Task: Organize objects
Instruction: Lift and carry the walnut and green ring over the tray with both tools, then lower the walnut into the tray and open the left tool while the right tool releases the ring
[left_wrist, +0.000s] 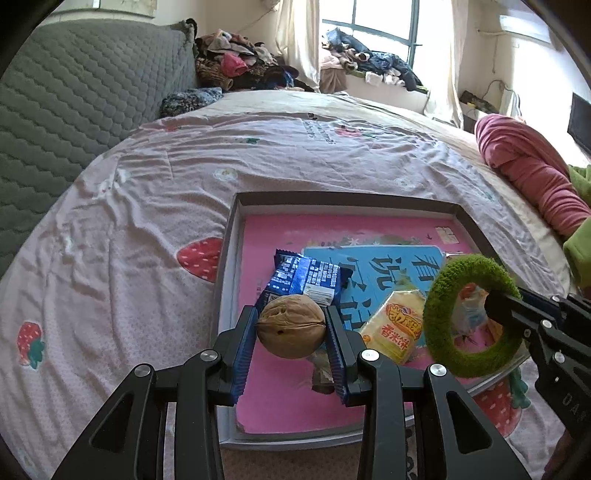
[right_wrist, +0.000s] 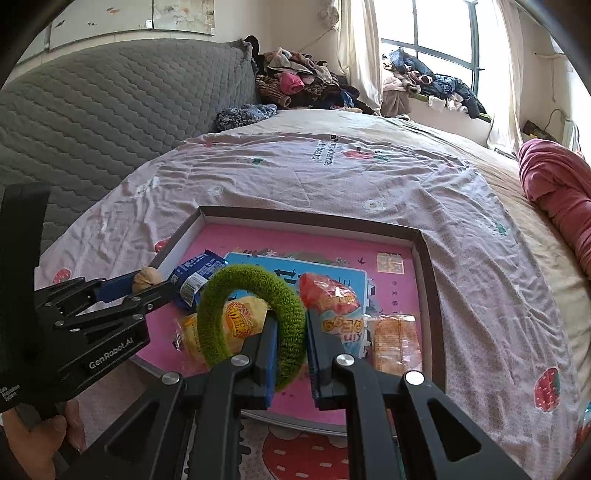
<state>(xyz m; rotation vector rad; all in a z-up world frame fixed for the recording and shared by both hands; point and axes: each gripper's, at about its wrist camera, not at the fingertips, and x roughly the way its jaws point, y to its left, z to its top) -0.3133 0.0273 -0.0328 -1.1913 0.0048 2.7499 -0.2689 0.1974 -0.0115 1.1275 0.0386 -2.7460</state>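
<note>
A shallow box tray (left_wrist: 343, 197) with a pink picture bottom lies on the strawberry-print bedsheet. My left gripper (left_wrist: 291, 314) is shut on a brown walnut (left_wrist: 291, 328), held just above the tray's near left part, over a blue snack packet (left_wrist: 306, 277). My right gripper (right_wrist: 291, 321) is shut on a fuzzy green ring (right_wrist: 258, 280), which hangs over a yellow rice-cracker packet (right_wrist: 240, 321) in the tray. In the right wrist view the left gripper (right_wrist: 147, 286) and the walnut (right_wrist: 146, 278) show at the left. A red-and-blue packet (right_wrist: 332, 299) and an orange packet (right_wrist: 397, 343) also lie in the tray (right_wrist: 314, 218).
A grey quilted headboard (left_wrist: 74, 92) rises at the left. Piled clothes (left_wrist: 236, 62) lie at the bed's far end and on the windowsill. A rolled pink blanket (left_wrist: 528, 170) lies at the right. A person's hand (right_wrist: 37, 435) holds the left gripper; a green sleeve (left_wrist: 580, 251) shows.
</note>
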